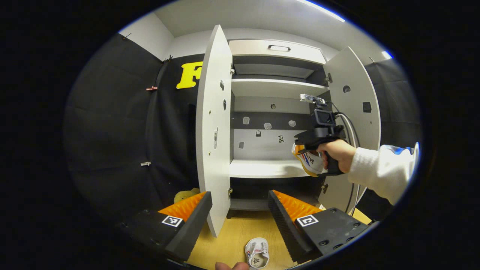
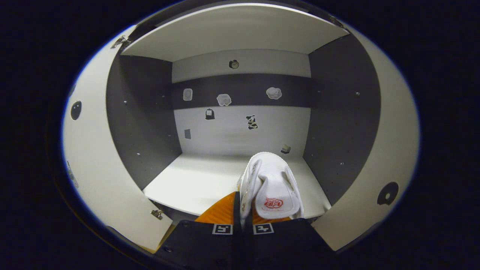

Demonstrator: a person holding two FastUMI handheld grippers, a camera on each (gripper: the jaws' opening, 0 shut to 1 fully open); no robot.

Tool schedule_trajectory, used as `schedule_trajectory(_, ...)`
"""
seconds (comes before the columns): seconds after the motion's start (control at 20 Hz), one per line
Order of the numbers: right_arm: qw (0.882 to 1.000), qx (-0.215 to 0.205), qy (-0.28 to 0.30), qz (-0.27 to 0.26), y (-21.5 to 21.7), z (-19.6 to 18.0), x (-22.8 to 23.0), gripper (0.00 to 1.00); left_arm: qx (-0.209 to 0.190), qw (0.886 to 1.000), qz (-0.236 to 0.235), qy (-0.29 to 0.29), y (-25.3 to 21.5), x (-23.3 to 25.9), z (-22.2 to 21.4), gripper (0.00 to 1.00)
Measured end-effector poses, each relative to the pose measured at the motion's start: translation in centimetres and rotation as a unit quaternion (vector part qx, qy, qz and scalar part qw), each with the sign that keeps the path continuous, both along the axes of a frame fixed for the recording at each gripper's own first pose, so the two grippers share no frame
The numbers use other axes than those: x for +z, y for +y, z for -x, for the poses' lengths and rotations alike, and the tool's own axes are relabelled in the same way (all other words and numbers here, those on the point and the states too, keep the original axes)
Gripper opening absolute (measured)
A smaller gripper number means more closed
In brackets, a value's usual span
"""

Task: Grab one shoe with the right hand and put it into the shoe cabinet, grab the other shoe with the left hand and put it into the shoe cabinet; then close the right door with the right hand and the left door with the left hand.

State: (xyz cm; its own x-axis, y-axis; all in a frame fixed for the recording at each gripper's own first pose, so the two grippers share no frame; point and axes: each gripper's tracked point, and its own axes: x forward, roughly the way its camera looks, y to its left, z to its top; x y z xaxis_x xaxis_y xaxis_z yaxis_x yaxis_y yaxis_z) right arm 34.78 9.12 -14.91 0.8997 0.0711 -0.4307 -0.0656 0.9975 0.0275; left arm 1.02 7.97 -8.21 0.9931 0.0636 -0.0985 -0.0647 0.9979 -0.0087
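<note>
Right gripper (image 2: pixel 242 221): held level at the cabinet (image 1: pixel 277 88) mouth by a hand (image 1: pixel 337 153) in a white sleeve (image 1: pixel 382 168), clamped on a white shoe (image 2: pixel 270 183) above the shelf (image 2: pixel 195 180) front edge. Left gripper (image 1: pixel 240 210): fingers spread wide, nothing gripped, low before the left door (image 1: pixel 213 131). Second shoe (image 1: pixel 257 253): white, lying on the wooden floor (image 1: pixel 240 232) between its fingers

The left gripper (image 1: pixel 240 217) is level, its two fingers spread wide apart with nothing between them. The right gripper (image 2: pixel 242 210) is raised, its fingers closed together and pinching the side wall of a white fabric sneaker (image 2: pixel 270 183). In the left gripper view, a hand (image 1: pixel 337 153) in a white knitted sleeve (image 1: pixel 378 168) grips the right gripper's handle.
</note>
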Motion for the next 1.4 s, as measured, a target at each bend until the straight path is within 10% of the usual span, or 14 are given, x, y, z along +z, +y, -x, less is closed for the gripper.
schedule_trajectory(0.45, 0.994, -0.025, 0.048, 0.098, -3.4, -13.2, -4.6, 0.05, 0.026, 1.0, 0.002, 0.011, 0.7, -0.6, -0.3, 0.95)
schedule_trajectory(0.95, 0.99, -0.04, 0.11, 0.081, -3.2, -14.1, -9.2, 0.15, 0.029, 0.999, 0.007, 0.021, 0.0, -1.2, -0.7, 0.95)
schedule_trajectory(1.2, 0.995, -0.04, 0.087, 0.032, -2.0, -12.0, -7.1, 0.66, 0.02, 1.0, 0.007, 0.013, -0.3, -0.8, -0.4, 0.95)
schedule_trajectory(1.4, 0.998, -0.037, 0.038, 0.015, -1.1, -9.0, -3.9, 0.88, 0.016, 1.0, 0.012, 0.007, -0.1, -0.4, -0.3, 0.95)
